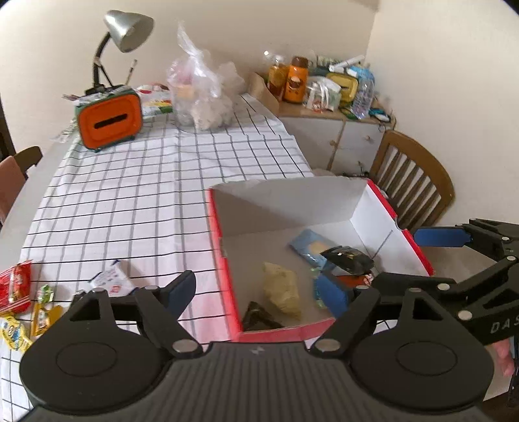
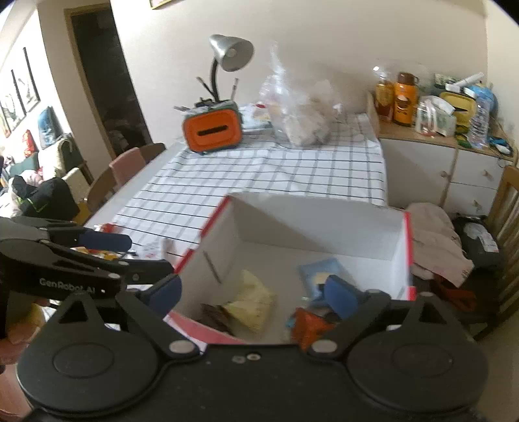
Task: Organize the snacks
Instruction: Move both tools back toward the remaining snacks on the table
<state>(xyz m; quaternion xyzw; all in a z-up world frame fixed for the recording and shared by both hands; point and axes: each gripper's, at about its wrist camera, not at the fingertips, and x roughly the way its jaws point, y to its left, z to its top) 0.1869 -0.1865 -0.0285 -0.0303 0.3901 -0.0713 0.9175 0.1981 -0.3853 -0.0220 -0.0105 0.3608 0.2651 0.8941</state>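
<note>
A white cardboard box with red edges (image 1: 223,246) (image 2: 207,233) stands open on the checked tablecloth. Inside lie a yellow packet (image 1: 281,289) (image 2: 251,302), a blue packet (image 1: 308,246) (image 2: 321,272), a black packet (image 1: 348,258), a dark brown packet (image 1: 259,319) and an orange-red packet (image 2: 306,324). My left gripper (image 1: 258,292) hangs open over the box's near left corner with nothing between its fingers. My right gripper (image 2: 251,293) is open and empty above the box's near edge. Loose snacks lie left of the box: a red packet (image 1: 14,285), yellow packets (image 1: 14,332) and a white packet (image 1: 110,279).
An orange tissue box (image 1: 110,120), a desk lamp (image 1: 126,29) and a filled plastic bag (image 1: 201,94) stand at the table's far end. A cabinet with bottles (image 1: 324,81) is at the back right, with a wooden chair (image 1: 412,185) beside the box. Clothes (image 2: 434,246) lie on a chair.
</note>
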